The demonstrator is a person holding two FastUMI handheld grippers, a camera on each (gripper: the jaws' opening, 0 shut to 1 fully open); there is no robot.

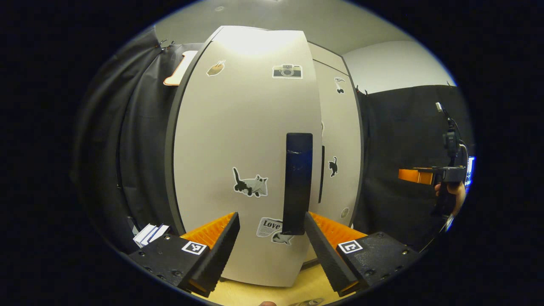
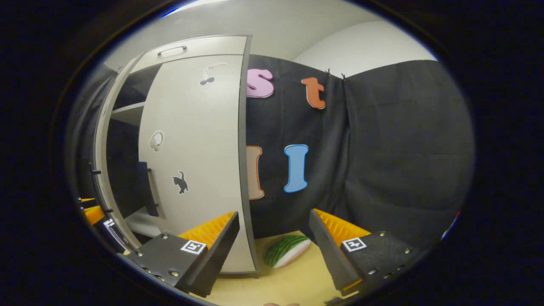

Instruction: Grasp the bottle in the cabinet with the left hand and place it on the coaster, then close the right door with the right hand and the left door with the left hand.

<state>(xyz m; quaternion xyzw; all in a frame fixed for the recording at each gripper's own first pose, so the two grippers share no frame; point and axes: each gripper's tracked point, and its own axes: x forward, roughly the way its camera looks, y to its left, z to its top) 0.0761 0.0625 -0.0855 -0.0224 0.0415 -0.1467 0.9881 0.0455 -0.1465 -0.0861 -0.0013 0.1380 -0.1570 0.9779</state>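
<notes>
I am on the last step, closing the left door (image 1: 242, 153) with my left gripper (image 1: 272, 238). In the left gripper view this door fills most of what I see, a pale panel with a cat sticker (image 1: 250, 183) and a camera sticker (image 1: 287, 71), and its dark vertical handle (image 1: 297, 182) stands just above the gap between my 2 fingers. The left gripper is spread wide and holds nothing. The right door (image 2: 191, 161) looks shut against the cabinet in the right gripper view, with a dark gap beside it where the left door is not yet home; I judge that step done. My right gripper (image 2: 274, 240) is also wide and empty, hanging well clear over the yellow tabletop (image 2: 289, 284) near a watermelon-slice toy (image 2: 287, 250). From the left I see it far off at the right, held by a hand (image 1: 457, 193). I cannot make out the bottle or the coaster, so I cannot say where they lie. Next I should press the left door's face flat toward the cabinet until it meets the right door's edge, keeping my fingers off the handle so they do not catch.
</notes>
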